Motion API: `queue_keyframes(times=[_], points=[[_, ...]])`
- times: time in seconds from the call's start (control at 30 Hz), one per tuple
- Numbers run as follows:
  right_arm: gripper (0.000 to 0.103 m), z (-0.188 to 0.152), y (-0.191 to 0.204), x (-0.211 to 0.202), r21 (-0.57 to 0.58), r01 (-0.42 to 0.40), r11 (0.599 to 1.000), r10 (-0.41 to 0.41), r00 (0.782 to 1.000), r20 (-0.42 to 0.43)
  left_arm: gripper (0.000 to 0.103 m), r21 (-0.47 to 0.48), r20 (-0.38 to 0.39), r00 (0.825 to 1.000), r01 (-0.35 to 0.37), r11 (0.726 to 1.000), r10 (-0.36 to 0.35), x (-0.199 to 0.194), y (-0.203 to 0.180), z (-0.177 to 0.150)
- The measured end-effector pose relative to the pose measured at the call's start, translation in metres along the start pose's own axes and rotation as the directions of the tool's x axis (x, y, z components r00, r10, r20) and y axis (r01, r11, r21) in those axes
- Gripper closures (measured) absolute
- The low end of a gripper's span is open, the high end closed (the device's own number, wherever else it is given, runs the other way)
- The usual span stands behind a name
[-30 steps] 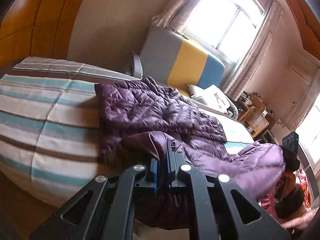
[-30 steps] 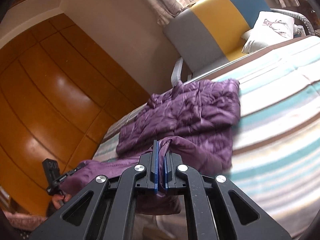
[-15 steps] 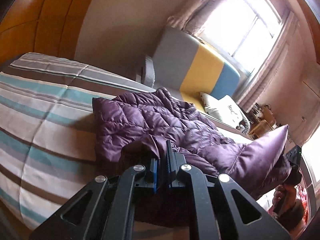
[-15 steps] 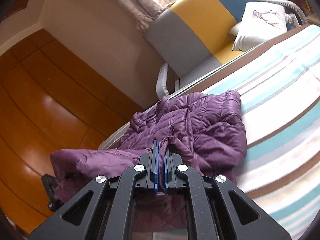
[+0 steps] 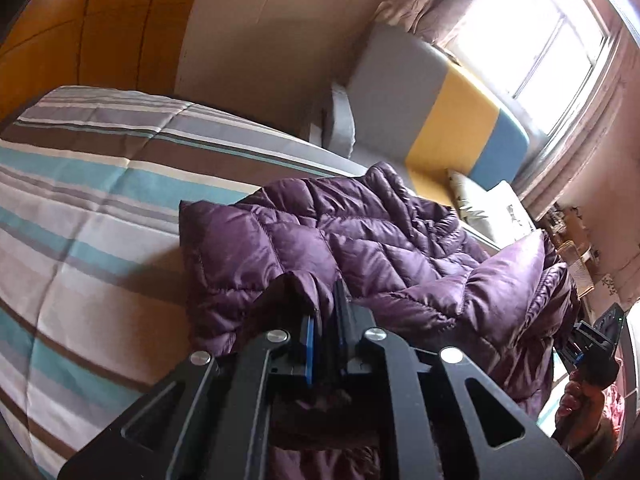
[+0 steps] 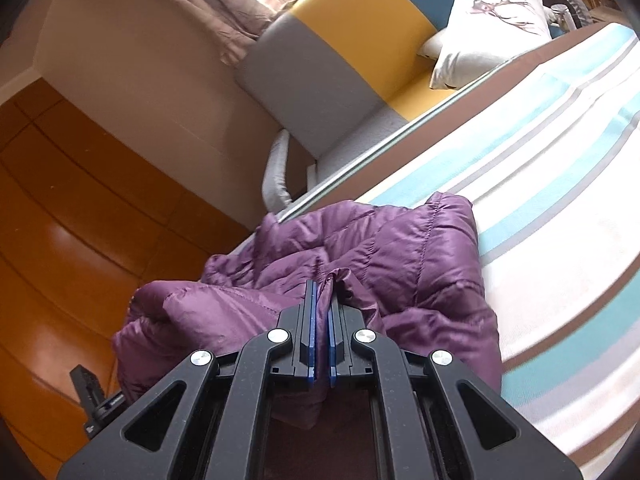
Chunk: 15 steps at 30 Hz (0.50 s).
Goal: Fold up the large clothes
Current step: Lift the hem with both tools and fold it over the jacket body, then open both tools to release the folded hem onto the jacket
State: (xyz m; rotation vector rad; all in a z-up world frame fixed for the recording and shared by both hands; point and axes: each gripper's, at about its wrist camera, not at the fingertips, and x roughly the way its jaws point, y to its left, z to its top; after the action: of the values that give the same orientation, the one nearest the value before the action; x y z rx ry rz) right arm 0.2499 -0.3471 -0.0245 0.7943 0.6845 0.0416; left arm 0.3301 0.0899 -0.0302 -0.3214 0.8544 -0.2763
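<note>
**Jacket hem carried over the bed by both tools**

At the left of the scene, the striped bed (image 5: 92, 216) served as the folding surface, its cover flat and broad enough to take a large garment. The purple quilted jacket (image 5: 360, 240) lay on it, with its far part spread on the stripes and its near edge raised off the cover.

That near edge was pinched in the left tool (image 5: 325, 320), whose blue pads were drawn almost together with a fold of purple cloth caught between them. The jaws had just been opening a little, yet the cloth was seen between the pads and seemingly gripped. The hold was taken at the edge, presumably so that the whole width could be lifted at once.

Further right, the lifted cloth was stretched as a raised ridge towards the right tool (image 6: 321, 304), which was clamped narrowly on another part of the same edge. Two spaced grips were probably chosen so that the edge stayed straight and the padded layers did not slump in the middle. In the left view, the person's right hand (image 5: 584, 396) was seen at the far right, wrapped round the handle.

Beyond the bed stood a grey, yellow and blue sofa (image 6: 352, 40) with a pillow (image 6: 480, 32), well apart from the jacket.
</note>
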Motion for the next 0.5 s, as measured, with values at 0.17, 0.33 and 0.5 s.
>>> queue_keyframes(times=[0.17, 0.33, 0.5], points=[[0.099, 0.0, -0.004, 0.015, -0.011, 0.035, 0.999, -0.034, 0.999, 0.023, 0.088, 0.006, 0.003, 1.0, -0.02, 1.0, 0.02, 0.017, -0.005, 0.007], [0.092, -0.001, -0.014, 0.022, 0.061, 0.031, 0.998, -0.032, 0.999, 0.023, 0.065, -0.039, 0.005, 1.0, 0.016, 0.999, -0.016, 0.023, -0.001, 0.009], [0.07, 0.004, -0.016, 0.015, 0.07, -0.003, 0.998, -0.001, 0.998, 0.06, 0.019, -0.115, 0.098, 0.995, 0.048, 0.992, -0.037, 0.004, 0.014, 0.012]])
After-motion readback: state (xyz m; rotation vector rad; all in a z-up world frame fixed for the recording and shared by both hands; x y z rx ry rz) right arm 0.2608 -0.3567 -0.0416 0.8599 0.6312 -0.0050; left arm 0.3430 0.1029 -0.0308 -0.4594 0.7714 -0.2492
